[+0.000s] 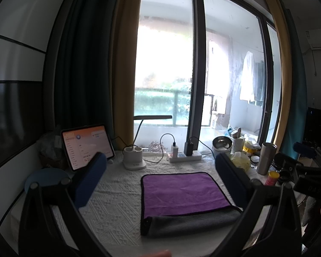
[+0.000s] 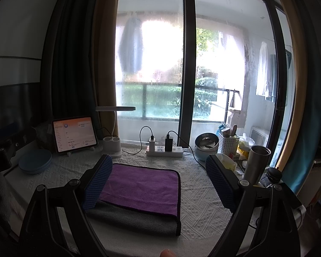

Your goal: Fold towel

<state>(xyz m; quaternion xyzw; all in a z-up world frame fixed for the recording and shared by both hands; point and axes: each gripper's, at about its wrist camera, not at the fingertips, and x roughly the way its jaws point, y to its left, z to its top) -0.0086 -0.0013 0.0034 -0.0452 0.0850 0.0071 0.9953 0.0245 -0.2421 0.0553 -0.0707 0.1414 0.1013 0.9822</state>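
Observation:
A purple towel (image 1: 184, 190) with a grey underside and black trim lies folded on the white patterned tablecloth (image 1: 113, 205); a grey strip (image 1: 190, 222) shows along its near edge. It also shows in the right wrist view (image 2: 141, 186). My left gripper (image 1: 160, 165) is open and empty, held above the table with the towel between and below its blue-padded fingers. My right gripper (image 2: 158, 167) is open and empty too, above the towel; its left finger (image 2: 98, 182) overlaps the towel's left edge in view.
A tablet (image 1: 86, 145) on a stand and blue plates (image 2: 35, 160) are at the back left. A lamp base (image 1: 133, 157), power strip with chargers (image 1: 185, 155), bowl (image 2: 206, 144), white basket (image 2: 228, 142) and steel tumbler (image 2: 256, 163) line the back and right. The window stands behind.

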